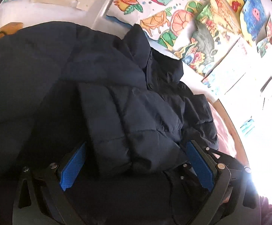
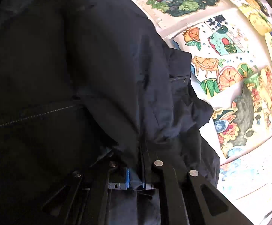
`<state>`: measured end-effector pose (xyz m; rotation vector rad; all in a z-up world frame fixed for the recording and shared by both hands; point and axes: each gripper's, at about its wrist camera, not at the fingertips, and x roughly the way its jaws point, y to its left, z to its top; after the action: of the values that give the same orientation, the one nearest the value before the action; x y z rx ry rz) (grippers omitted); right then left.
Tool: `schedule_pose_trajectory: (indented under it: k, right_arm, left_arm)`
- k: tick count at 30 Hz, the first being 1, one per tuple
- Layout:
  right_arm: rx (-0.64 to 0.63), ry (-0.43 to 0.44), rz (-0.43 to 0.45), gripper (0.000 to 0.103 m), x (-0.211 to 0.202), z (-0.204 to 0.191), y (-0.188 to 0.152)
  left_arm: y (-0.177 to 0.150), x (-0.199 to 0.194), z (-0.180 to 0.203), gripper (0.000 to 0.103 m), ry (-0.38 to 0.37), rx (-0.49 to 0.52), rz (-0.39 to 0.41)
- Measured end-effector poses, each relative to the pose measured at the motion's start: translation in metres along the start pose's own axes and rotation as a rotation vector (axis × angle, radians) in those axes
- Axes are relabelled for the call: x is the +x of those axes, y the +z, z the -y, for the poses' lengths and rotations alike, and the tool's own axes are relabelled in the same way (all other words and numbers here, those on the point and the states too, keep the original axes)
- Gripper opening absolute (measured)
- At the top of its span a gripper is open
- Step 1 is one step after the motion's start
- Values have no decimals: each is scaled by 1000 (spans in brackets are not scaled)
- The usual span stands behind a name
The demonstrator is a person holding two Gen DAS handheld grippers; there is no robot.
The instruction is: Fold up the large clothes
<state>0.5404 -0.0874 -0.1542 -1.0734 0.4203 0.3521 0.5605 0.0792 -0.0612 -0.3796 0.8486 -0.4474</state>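
Clamping a pinch of the soft, puffy, slippery dark jacket (image 2: 117, 65), the right hand-held gripper (image 2: 136, 182) is gripping a hem, while the left hand-held gripper (image 1: 136, 161) is hovering spread apart over a quilted fold.

Bright children's drawings (image 1: 182, 18) of oranges and cartoon figures cover the white wall (image 1: 48, 13); daylight glares at right

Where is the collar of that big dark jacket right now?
In the left wrist view the collar stands up at upper centre of the navy jacket, right below the orange-slice drawings on the wall.
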Motion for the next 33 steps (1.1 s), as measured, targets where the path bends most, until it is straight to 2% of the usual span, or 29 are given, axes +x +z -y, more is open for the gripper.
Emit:
schedule_pose_trajectory:
  k: [2,5,6,7,9,11,12,14,16,18,20,23,27,28,30,33]
  right_arm:
    - [20,1,5,9,-5,0,0]
    - [26,-6,12,9,-9,-1,1]
    - [26,-9,16,10,-9,0,1]
    - [25,-10,18,11,-10,-2,1]
    - [31,-2,27,12,-16,-6,-1]
    - [50,10,35,18,-20,-2,-2]
    - [62,19,40,25,-24,-1,-3]
    - [106,23,51,42,-32,9,-6]
    - [173,33,83,71,-43,23,-10]
    - [259,68,118,75,-55,41,-16]
    - [346,77,140,75,-64,60,-22]
    - [500,38,152,75,-65,93,-35]
    - [703,-36,66,75,-35,133,-62]
    - [743,-34,35,70,-23,140,-70]
    - [843,27,-37,56,3,151,-90]
    - [917,119,-109,48,32,150,-106]
  left_arm:
    - [1,6,-4,101,82,-14,-8]
    - [2,10,-16,96,139,-69,4]
    - [3,11,-19,86,148,-79,6]
    - [5,14,-20,65,159,-81,10]
    - [7,17,-18,36,200,-65,6]
    - [7,15,-14,14,237,-28,33]
    - [7,13,-11,9,255,-2,58]
    - [10,6,-5,8,298,42,108]
    - [12,0,-1,7,366,76,154]
    - [14,-5,-4,7,418,80,190]
    - [16,-5,-15,7,444,72,192]
    - [11,8,-20,7,515,112,179]
    - [5,22,-26,7,574,141,146]
    - [6,25,-28,7,580,138,138]
    - [4,33,-31,8,601,149,121]
    - [3,45,-31,8,635,172,108]
